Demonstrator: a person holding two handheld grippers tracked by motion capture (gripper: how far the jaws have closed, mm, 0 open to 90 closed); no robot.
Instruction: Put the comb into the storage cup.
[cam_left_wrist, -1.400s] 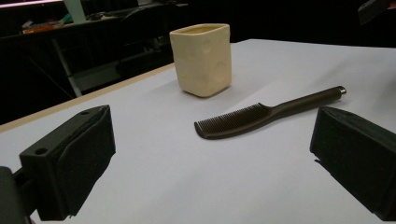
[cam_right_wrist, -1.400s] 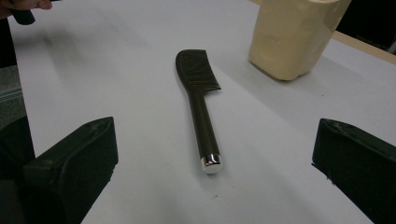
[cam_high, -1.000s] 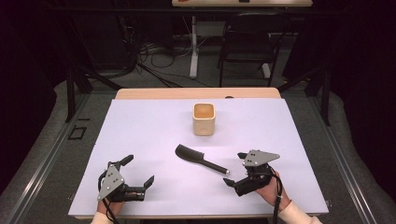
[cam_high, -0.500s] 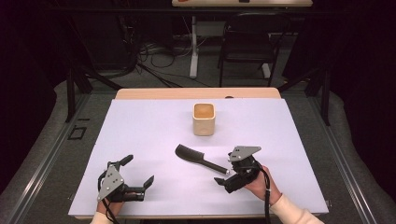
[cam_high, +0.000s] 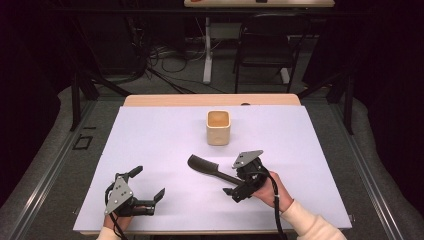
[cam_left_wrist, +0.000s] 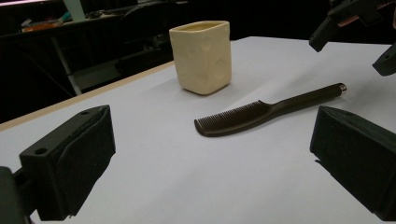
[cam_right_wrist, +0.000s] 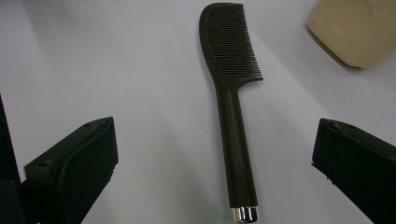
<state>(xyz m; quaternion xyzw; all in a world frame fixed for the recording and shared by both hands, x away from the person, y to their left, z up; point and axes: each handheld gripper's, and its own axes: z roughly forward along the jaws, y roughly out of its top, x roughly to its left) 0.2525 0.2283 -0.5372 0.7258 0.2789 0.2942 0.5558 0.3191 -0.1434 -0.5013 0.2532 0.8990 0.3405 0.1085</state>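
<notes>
So the black comb (cam_high: 210, 170) is lying flat on the white worktop (cam_high: 150, 140), roughly in the middle, a bit nearer the person than the cream square cup (cam_high: 218, 127) and clearly apart from it. Toothed end points left and away, handle with its little silver cap runs back toward the right gripper (cam_high: 239, 186). That gripper sits right over the handle end with its 2 fingers spread wide, 1 on each side of the handle in the right gripper view, not touching it as far as I can see. The left gripper (cam_high: 147, 190) is parked near the front left of the worktop, fingers wide open too, holding nothing, well apart from the comb.
</notes>
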